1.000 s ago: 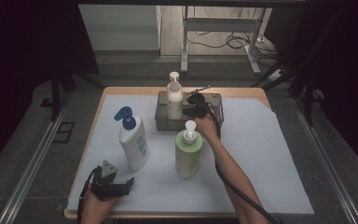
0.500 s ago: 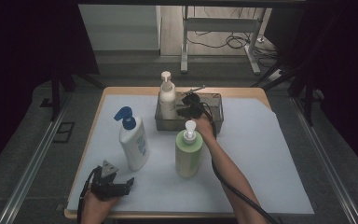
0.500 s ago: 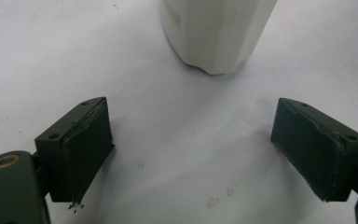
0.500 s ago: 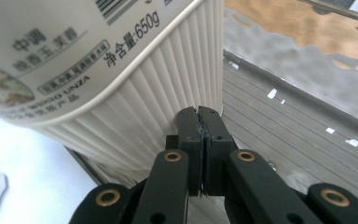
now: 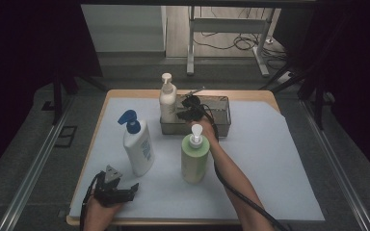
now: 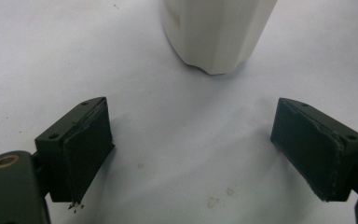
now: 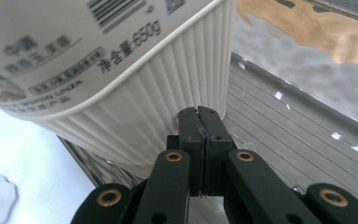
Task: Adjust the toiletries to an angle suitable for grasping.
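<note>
Now, at the far edge of the table:

Thing in hand: a cream ribbed plastic pump bottle (image 5: 167, 102) with a printed label, standing upright at the left end of the grey metal tray (image 5: 220, 126), which sits at the middle of the far edge of the white-covered table (image 5: 279, 168).

Right gripper: the right gripper (image 5: 183, 111) is inside the tray, just beside the cream bottle. In the right gripper view its jaws are pressed flat together with nothing between them, and their tips (image 7: 200, 122) rest against the bottle's ribbed lower wall (image 7: 168, 116).

Left gripper: the left gripper (image 5: 118, 191) lies near the front left corner of the table; its jaws stand wide apart around bare table cover, with the base of the white bottle with a blue pump (image 6: 216, 35) ahead of them.

Other bottle: a green pump bottle (image 5: 194, 159) stands mid-table, in front of the tray.

Handling, as a judgement: the bottle looks stiff-walled and tall, so probably top-heavy; a push low on the wall should slide it, a push higher could tip it. The ribs should give grip; the smooth label looks slipperier.

Where to take hold: across the ribbed body around mid-height, jaws opened wide first; the pump neck looks too slim and loose to carry the weight.
</note>
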Motion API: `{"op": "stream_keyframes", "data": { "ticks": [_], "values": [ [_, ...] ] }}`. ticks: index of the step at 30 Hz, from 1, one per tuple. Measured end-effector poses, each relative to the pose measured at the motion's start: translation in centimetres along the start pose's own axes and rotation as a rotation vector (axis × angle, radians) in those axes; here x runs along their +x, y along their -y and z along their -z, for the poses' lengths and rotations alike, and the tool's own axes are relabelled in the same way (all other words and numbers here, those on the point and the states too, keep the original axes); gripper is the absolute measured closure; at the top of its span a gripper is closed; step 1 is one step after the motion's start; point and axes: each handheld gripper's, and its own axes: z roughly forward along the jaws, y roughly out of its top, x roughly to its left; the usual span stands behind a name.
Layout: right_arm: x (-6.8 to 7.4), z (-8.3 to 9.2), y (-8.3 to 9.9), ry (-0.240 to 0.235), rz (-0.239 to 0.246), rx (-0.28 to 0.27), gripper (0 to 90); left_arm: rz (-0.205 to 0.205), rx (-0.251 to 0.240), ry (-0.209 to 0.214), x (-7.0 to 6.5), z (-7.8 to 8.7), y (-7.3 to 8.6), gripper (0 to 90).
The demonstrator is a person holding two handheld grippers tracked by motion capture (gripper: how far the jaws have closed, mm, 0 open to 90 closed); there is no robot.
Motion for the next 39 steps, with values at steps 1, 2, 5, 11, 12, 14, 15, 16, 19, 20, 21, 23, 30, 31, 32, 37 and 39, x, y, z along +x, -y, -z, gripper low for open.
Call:
{"op": "stream_keyframes", "data": {
  "ticks": [1,2,5,11,12,14,15,16,19,20,21,23,30,31,32,37,39],
  "values": [
    [-0.1,0.0,0.0,-0.010,-0.006,-0.004,89.4,0.000,0.000,0.000,0.0,0.0,0.0,12.1],
    [-0.1,0.0,0.0,-0.012,-0.005,-0.005,89.6,0.000,0.000,0.000,0.0,0.0,0.0,12.1],
    [-0.1,0.0,-0.1,-0.014,-0.004,-0.004,89.8,0.000,0.000,0.000,0.0,0.0,0.0,12.1],
    [0.1,0.0,-0.1,-0.010,0.000,-0.005,89.9,0.000,0.000,0.000,0.0,0.0,0.0,12.1],
    [0.1,0.0,-0.1,-0.011,0.002,-0.005,90.0,0.000,0.000,0.000,0.0,0.0,0.0,12.1],
    [0.0,0.0,-0.1,-0.016,0.000,-0.007,89.8,0.000,0.000,0.000,0.0,0.0,0.0,12.1],
    [0.0,0.0,0.0,-0.014,0.000,-0.008,89.6,0.000,0.000,0.000,0.0,0.0,0.0,12.1],
    [-0.1,0.0,0.0,-0.010,0.007,-0.007,88.0,0.000,0.000,0.000,0.0,0.0,0.0,12.1],
    [0.0,0.3,0.0,0.012,0.033,-0.004,84.4,0.000,0.000,0.000,0.0,0.0,0.0,12.1],
    [0.1,0.4,0.1,0.009,0.038,-0.004,83.7,0.000,0.000,0.000,0.0,0.0,0.0,12.1],
    [0.1,0.4,0.1,0.009,0.041,-0.007,83.5,0.000,0.000,0.000,0.0,0.0,0.0,12.1],
    [0.2,0.7,0.1,0.022,0.055,-0.010,82.8,0.000,-0.001,0.000,0.0,0.0,0.0,12.1],
    [-0.1,1.8,0.4,0.024,0.065,-0.026,77.0,-0.001,0.000,-0.001,0.0,0.0,0.0,12.1],
    [-0.1,2.0,0.4,0.025,0.068,-0.028,75.1,-0.002,0.000,-0.001,0.0,0.0,0.0,12.1],
    [-0.1,2.2,0.5,0.027,0.070,-0.031,73.7,-0.002,0.000,-0.002,0.0,0.0,0.0,12.1],
    [0.0,3.3,0.7,0.026,0.080,-0.052,66.2,-0.001,-0.001,-0.001,0.0,0.0,0.0,12.1],
    [0.2,3.9,0.8,0.024,0.087,-0.056,63.4,-0.002,-0.001,-0.001,0.0,0.0,0.0,12.1]
  ]
}}
